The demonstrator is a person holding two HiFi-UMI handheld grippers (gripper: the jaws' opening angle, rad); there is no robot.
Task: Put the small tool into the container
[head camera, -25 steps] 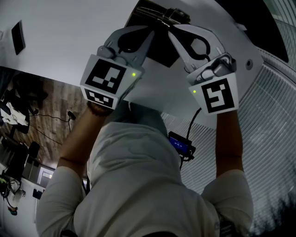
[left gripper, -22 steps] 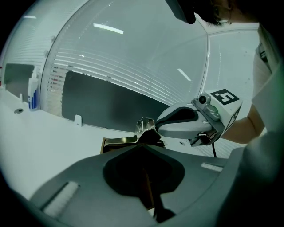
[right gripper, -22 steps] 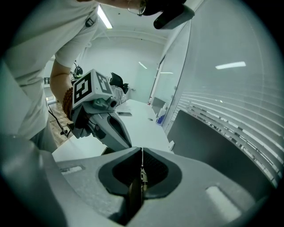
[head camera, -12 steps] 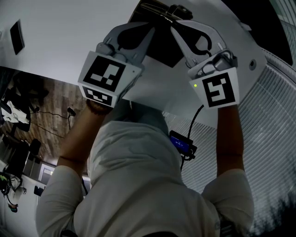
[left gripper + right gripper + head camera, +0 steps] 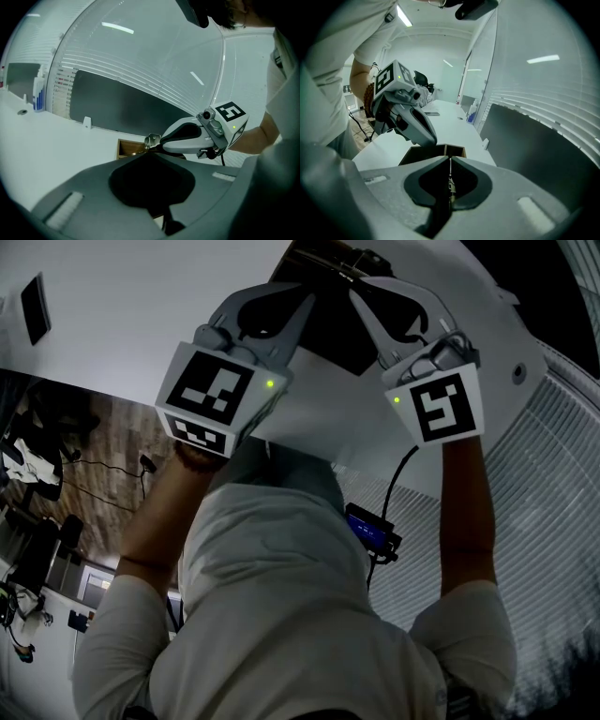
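- Here, the right gripper [image 5: 450, 158] had its jaws closed on the small tool [image 5: 450, 180], a thin metal piece standing in the slit between them.
- The tool was held off the white worktop [image 5: 141, 296], apparently above the mouth of the open container [image 5: 457, 151] and not yet inside it.
- The left gripper [image 5: 149, 154] had its jaws brought together, almost tip to tip with the right one. A bright metal end lay just beyond that tip, and whether the left jaws pinched it could not be told.
- Risk: the tool was slim and gripped along a narrow line. A tilt, or an opening of the jaws short of the rim, would probably drop it on the worktop beside the container.
- Risk: if both grippers held it, an uneven release might twist or flick it aside.
- The right gripper view alone showed the tool inside the jaws, and a partition dividing the container.
- The left gripper view alone showed the shiny end at the meeting tips.
- The head view showed both grippers converging over the dark opening, with the tool itself barely legible.
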